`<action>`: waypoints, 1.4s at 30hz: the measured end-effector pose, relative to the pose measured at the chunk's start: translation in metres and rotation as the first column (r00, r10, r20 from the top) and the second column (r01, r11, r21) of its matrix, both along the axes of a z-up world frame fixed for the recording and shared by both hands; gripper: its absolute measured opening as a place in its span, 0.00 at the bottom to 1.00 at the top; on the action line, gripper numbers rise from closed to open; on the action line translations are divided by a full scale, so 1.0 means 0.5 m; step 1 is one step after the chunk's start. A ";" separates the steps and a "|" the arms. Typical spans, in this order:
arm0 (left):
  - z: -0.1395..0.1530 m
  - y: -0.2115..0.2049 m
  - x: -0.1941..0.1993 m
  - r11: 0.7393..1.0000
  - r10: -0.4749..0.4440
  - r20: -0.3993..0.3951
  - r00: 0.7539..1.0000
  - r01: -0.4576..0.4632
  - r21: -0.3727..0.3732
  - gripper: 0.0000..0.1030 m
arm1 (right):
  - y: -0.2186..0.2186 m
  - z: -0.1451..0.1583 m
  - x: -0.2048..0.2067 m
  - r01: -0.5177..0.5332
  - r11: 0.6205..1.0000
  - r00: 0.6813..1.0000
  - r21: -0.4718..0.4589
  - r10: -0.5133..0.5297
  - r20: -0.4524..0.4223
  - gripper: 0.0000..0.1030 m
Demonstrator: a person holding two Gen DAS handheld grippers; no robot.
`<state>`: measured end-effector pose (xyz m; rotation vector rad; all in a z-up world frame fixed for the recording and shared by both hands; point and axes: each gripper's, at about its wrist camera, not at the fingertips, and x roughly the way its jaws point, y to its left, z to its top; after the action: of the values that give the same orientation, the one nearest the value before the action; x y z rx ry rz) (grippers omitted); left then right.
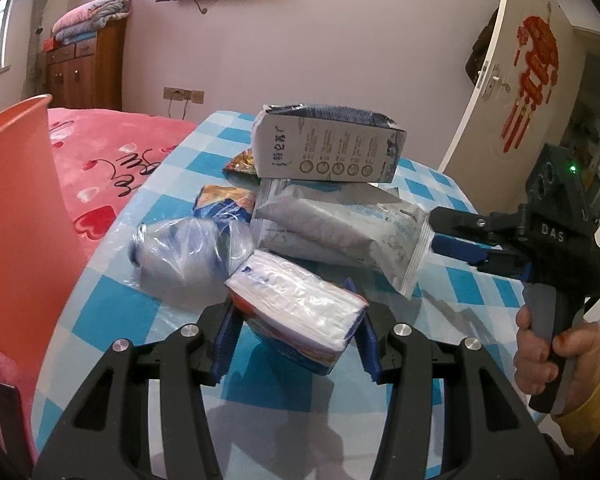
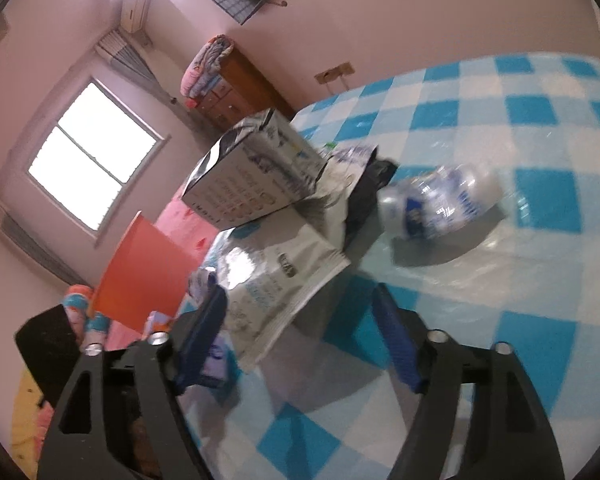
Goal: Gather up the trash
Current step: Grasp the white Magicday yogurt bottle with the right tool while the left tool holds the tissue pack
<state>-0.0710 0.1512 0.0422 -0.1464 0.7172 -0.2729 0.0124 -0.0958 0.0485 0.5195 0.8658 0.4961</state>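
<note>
A soft tissue pack (image 1: 296, 312) in clear, blue and orange wrap sits between the blue pads of my left gripper (image 1: 296, 344), which is shut on it just above the checked tablecloth (image 1: 472, 288). Behind it lies a trash pile: a white foil bag (image 1: 340, 228), a grey milk carton (image 1: 328, 148) on top, a clear plastic bag (image 1: 184, 256) and a blue snack wrapper (image 1: 224, 204). My right gripper (image 2: 300, 340) stands open, and the corner of the foil bag (image 2: 284, 280) reaches in between its fingers. From the left wrist view the right gripper (image 1: 448, 236) is at the bag's right edge.
An orange bin (image 1: 16, 220) stands at the table's left, by a pink bed (image 1: 112, 152). A crushed plastic bottle (image 2: 440, 204) lies right of the pile, beside something black (image 2: 364, 200). A hand (image 1: 548, 356) holds the right gripper's handle. A white door (image 1: 512, 92) is at the right.
</note>
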 end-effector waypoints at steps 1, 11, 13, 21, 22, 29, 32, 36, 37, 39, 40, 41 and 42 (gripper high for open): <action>0.001 0.003 -0.004 1.000 0.002 0.001 1.000 -0.002 -0.005 0.50 | -0.002 0.003 -0.005 0.005 1.000 1.000 -0.010 -0.005 0.007 0.78; 0.007 0.054 -0.058 0.999 0.048 -0.014 0.999 -0.049 -0.023 0.50 | 0.080 0.073 -0.071 -0.044 0.979 0.986 -0.201 0.075 0.150 0.78; 0.012 0.068 -0.069 0.998 0.064 -0.009 0.998 -0.065 -0.024 0.50 | 0.111 0.094 -0.078 -0.079 0.968 0.975 -0.238 0.125 0.185 0.78; 0.031 0.123 -0.091 0.991 0.131 0.019 0.991 -0.130 -0.028 0.50 | 0.274 0.113 -0.081 -0.266 0.879 0.900 -0.395 0.374 0.226 0.78; 0.031 0.128 -0.093 0.990 0.138 0.020 0.990 -0.137 -0.028 0.50 | 0.290 0.105 -0.070 -0.287 0.866 0.893 -0.410 0.397 0.212 0.78; 0.025 0.171 -0.108 0.982 0.185 0.012 0.983 -0.185 -0.031 0.50 | 0.403 0.054 -0.008 -0.393 0.771 0.850 -0.502 0.513 0.123 0.78; 0.026 0.184 -0.114 0.980 0.198 0.012 0.980 -0.198 -0.033 0.50 | 0.439 0.034 0.022 -0.430 0.734 0.835 -0.525 0.544 0.076 0.78; 0.028 0.197 -0.120 0.977 0.212 0.017 0.977 -0.212 -0.039 0.50 | 0.480 0.008 0.054 -0.473 0.685 0.814 -0.554 0.580 0.023 0.78; 0.028 0.200 -0.121 0.976 0.215 0.017 0.977 -0.214 -0.040 0.50 | 0.489 0.002 0.059 -0.473 0.674 0.813 -0.567 0.582 0.013 0.78; 0.027 0.203 -0.119 0.975 0.218 0.014 0.976 -0.217 -0.041 0.50 | 0.500 -0.004 0.066 -0.473 0.654 0.806 -0.591 0.592 0.010 0.78; 0.027 0.205 -0.120 0.975 0.219 0.013 0.976 -0.219 -0.041 0.50 | 0.504 -0.006 0.068 -0.470 0.645 0.803 -0.603 0.596 0.012 0.78; 0.026 0.205 -0.119 0.975 0.220 0.013 0.975 -0.220 -0.041 0.50 | 0.507 -0.010 0.068 -0.468 0.641 0.801 -0.608 0.598 0.015 0.78; 0.026 0.205 -0.120 0.975 0.221 0.013 0.975 -0.221 -0.041 0.50 | 0.510 -0.012 0.069 -0.468 0.640 0.799 -0.610 0.602 0.018 0.78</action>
<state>-0.1309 0.2539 0.0550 -0.2591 0.6719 -0.0754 0.0469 0.1592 0.0424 -0.3903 0.8973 0.7821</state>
